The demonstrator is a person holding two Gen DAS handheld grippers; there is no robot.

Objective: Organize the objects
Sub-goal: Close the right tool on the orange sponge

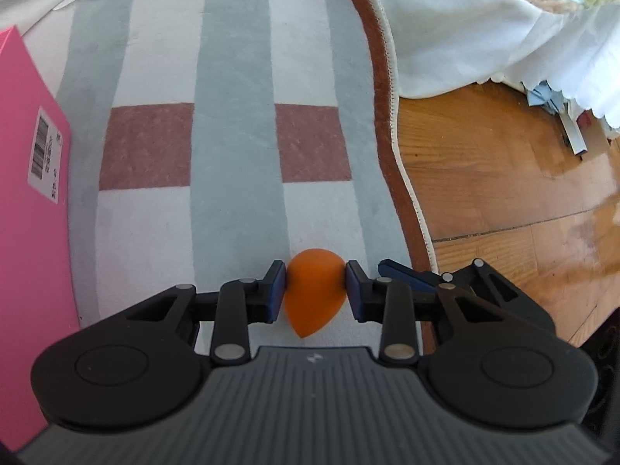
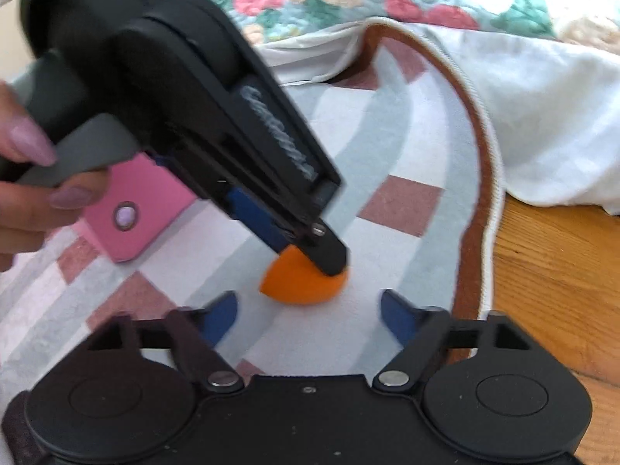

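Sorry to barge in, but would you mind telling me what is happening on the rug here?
A person is tidying with two handheld grippers. The left gripper has its jaws closed on an orange teardrop makeup sponge that rests on the striped rug. The right gripper sits just beside it, jaws open and empty. A pink box lies on the rug to the left.

Unreadable barcode label point(image 1: 45, 155) on pink box point(image 1: 27, 193); no legible text.
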